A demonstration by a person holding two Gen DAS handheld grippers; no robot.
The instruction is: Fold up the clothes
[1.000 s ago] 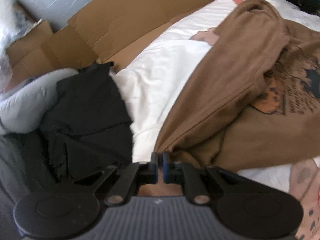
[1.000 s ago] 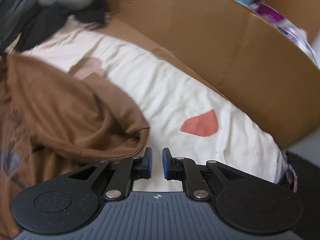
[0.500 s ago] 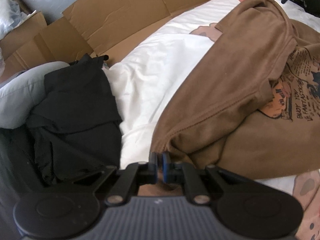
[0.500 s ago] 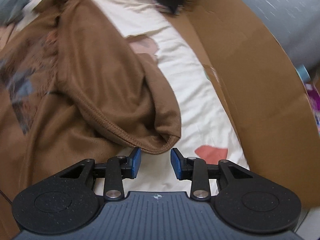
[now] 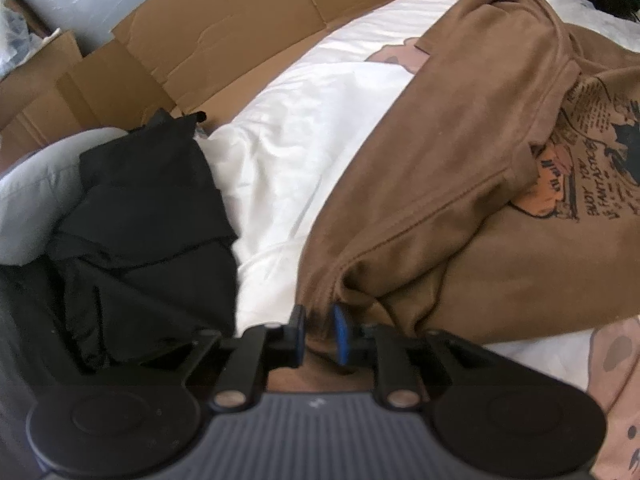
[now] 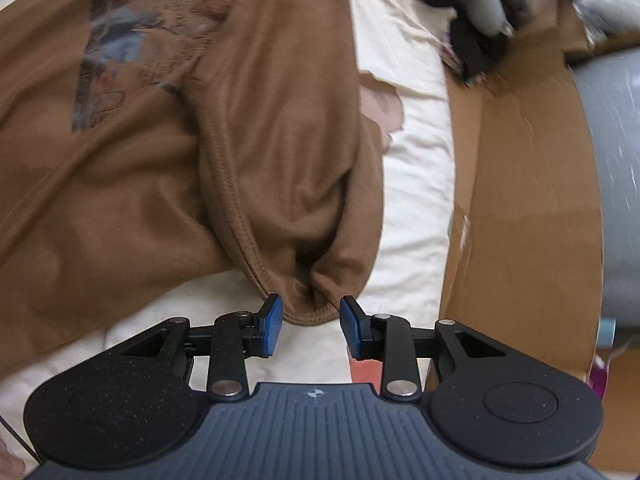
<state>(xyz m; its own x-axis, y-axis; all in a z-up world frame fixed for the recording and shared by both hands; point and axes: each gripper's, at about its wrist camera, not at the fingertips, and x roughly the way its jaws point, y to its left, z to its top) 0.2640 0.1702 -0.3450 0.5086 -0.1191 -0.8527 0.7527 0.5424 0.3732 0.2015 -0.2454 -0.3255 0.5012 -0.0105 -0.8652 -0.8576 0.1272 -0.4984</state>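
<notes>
Both tongs angle steeply down: left tongs (image 5: 318, 332) just parting around the brown shirt (image 5: 460, 184), right tongs (image 6: 310, 326) wide.

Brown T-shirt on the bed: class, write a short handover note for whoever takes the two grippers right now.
Left gripper: jaws have just been opening, brown T-shirt hem between them, no longer pinched.
Right gripper: open, a sleeve cuff in the gap, not pressed.
Shirt lies print-up on the white bedding, both sleeves folded over the body.
Left to do: fold the body, then stack by the black clothes.
</notes>
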